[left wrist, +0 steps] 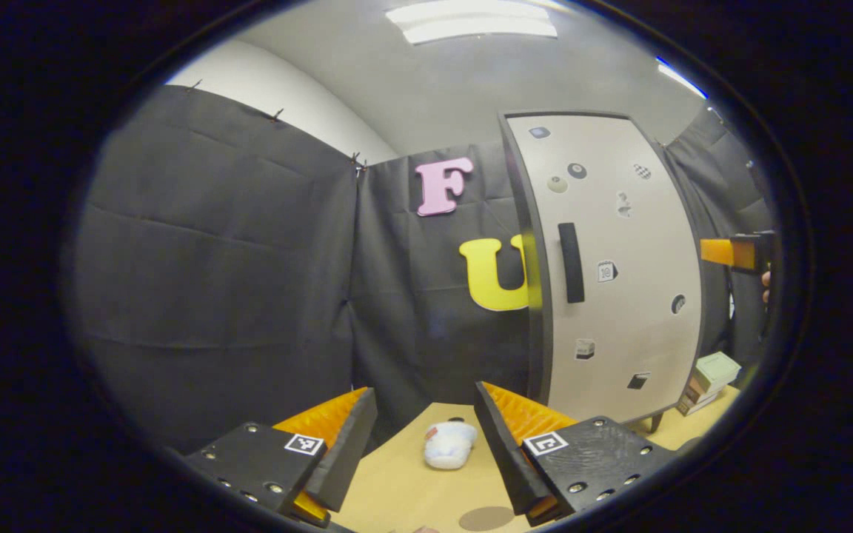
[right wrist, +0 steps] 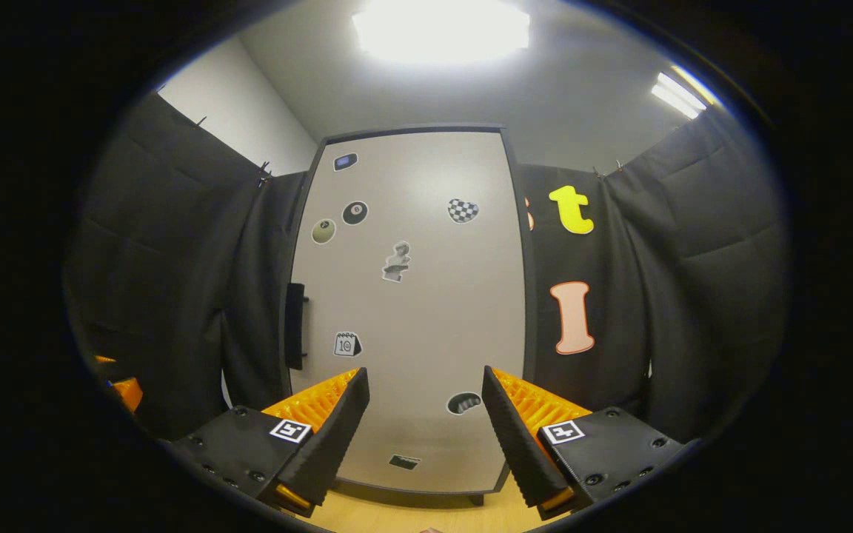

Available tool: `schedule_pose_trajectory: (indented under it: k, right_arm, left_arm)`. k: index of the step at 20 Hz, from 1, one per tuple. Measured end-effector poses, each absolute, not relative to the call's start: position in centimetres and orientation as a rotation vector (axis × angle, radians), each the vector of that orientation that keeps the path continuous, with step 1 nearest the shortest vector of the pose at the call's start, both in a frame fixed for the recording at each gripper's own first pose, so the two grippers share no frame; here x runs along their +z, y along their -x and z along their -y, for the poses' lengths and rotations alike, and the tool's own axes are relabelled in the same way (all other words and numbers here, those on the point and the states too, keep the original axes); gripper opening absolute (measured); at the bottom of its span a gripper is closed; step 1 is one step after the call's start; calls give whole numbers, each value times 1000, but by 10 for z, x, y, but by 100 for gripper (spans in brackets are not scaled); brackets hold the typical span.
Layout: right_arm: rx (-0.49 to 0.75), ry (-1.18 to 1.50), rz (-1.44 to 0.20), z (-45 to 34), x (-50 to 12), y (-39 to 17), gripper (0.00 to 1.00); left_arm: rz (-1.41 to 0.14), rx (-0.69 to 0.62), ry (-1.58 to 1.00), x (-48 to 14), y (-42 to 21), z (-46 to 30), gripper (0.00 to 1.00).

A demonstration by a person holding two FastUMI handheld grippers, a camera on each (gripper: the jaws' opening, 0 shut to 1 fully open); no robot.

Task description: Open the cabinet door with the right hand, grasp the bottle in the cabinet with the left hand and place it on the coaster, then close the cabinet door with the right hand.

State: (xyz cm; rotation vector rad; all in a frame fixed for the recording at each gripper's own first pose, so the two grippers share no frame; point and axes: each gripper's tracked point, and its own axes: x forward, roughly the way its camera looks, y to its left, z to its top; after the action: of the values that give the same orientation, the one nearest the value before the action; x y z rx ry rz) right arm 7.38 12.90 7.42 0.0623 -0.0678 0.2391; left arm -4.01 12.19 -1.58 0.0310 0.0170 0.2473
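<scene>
Tan wooden table [left wrist: 404, 492] inside black cloth booth wall [left wrist: 212, 281]; ceiling lights on. Cabinet [right wrist: 412, 311] stands on the table, door shut, handle [right wrist: 294, 326] at its left edge; bottle not visible. Round coaster [left wrist: 487, 517] and white plush [left wrist: 449, 444] lie on the table. Left gripper [left wrist: 426, 437] and right gripper [right wrist: 426, 422] both spread wide, empty. Boxes [left wrist: 708, 381] beside the cabinet.

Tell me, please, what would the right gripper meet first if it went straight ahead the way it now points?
Most likely the closed cabinet door: the open right gripper faces its flat front, right of the handle. Nothing appears between them, though depth is hard to judge.
</scene>
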Motion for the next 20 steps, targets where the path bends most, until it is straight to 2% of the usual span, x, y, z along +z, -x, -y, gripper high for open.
schedule_pose_trajectory:
  k: [9, 20]
  right_arm:
    - [345, -80, 71, -215, 107, -109, 98]
    - [384, -41, -3, -301, 95, -156, 98]
  left_arm:
    - [-50, 410, -52, -31, 82, -200, 80]
    - [-93, 505, -79, -45, 114, -256, 80]
